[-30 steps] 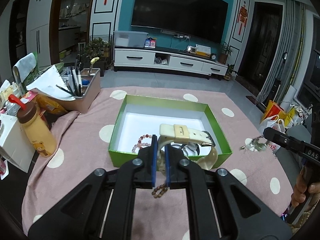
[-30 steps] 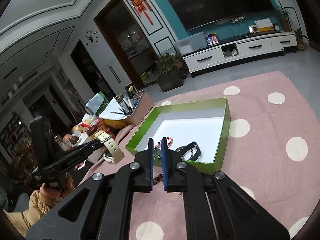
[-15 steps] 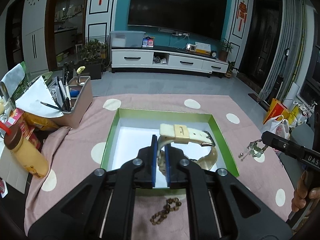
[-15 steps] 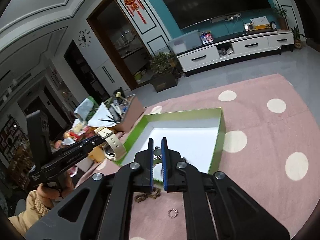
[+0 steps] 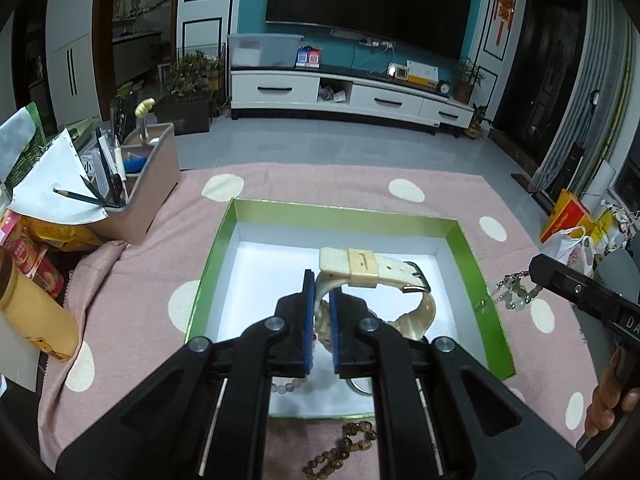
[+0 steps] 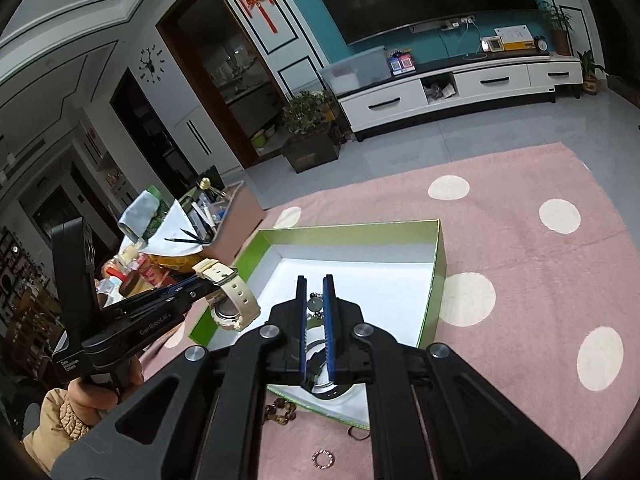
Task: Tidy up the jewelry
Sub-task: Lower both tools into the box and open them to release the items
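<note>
While the green box (image 5: 464, 240) sits open on the pink polka-dot cloth (image 5: 132, 280) covering the bench, the left gripper (image 5: 322, 312) hangs above the box's near half with its blue-padded fingers (image 5: 307, 320) clamped on the strap of a cream wristwatch (image 5: 380, 276). The watch is held clear of the box's white floor, buckle end pointing toward the box's right wall; from the right wrist view the watch (image 6: 230, 292) appears over the box's left wall, case hanging downward. The right gripper (image 6: 316, 312) is poised over the near part of the box, fingers (image 6: 329, 320) drawn close together and pinching a small chain piece with pale green beads (image 6: 314, 308); in the left wrist view that beaded piece (image 5: 514, 294) dangles just outside the box's right wall. Inside the box, near its front wall, lie a pale pink bead bracelet (image 5: 286, 386) and a dark-strapped watch (image 6: 326, 384), both largely hidden by the grippers. Outside the box, just in front of its near wall, a brown bead bracelet (image 5: 344, 450) lies on the cloth, and a small ring-shaped item (image 6: 322, 459) lies a little farther out. To the left of the box stands a tan desk organizer (image 5: 140, 184) holding pens, with snack packets and a yellow bottle (image 5: 36, 320) beyond it at the cloth's edge.
</note>
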The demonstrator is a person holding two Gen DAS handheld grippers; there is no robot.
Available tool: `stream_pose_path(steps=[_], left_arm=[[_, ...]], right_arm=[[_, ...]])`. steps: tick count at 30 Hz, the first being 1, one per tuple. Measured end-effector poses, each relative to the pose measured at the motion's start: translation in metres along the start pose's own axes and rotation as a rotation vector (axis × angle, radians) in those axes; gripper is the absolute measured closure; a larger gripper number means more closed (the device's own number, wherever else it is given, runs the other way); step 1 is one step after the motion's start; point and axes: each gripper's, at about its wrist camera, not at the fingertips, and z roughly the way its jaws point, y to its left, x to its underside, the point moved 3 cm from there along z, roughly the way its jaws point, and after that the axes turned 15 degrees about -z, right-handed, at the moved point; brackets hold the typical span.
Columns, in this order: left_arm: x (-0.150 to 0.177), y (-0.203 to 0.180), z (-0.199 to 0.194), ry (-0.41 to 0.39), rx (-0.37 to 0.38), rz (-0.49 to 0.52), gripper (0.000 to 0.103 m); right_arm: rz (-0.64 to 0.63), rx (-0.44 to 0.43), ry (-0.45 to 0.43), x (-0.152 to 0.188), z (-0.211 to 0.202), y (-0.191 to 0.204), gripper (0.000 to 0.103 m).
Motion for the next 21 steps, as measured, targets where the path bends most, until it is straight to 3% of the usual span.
stream_pose_path(steps=[16, 17, 18, 19, 20, 21], left_arm=[[0.001, 0.000, 0.066, 0.085, -0.068, -0.018, 0.092], [0.001, -0.001, 0.071, 0.096, -0.079, -0.019, 0.089], [0.001, 0.000, 0.075, 0.105, -0.083, -0.028, 0.078], [0.002, 0.001, 0.079, 0.115, -0.086, -0.036, 0.073], [0.003, 0.002, 0.079, 0.116, -0.092, -0.035, 0.072], [0.004, 0.002, 0.079, 0.114, -0.090, -0.026, 0.063]], right_arm=[[0.002, 0.062, 0.083, 0.010, 0.050, -0.020, 0.095], [0.007, 0.062, 0.086, 0.011, 0.052, -0.022, 0.088], [0.018, 0.067, 0.088, 0.013, 0.054, -0.025, 0.082], [0.021, 0.076, 0.085, 0.014, 0.053, -0.026, 0.073], [0.020, 0.084, 0.079, 0.015, 0.051, -0.026, 0.069], [0.012, 0.088, 0.068, 0.017, 0.047, -0.026, 0.068]])
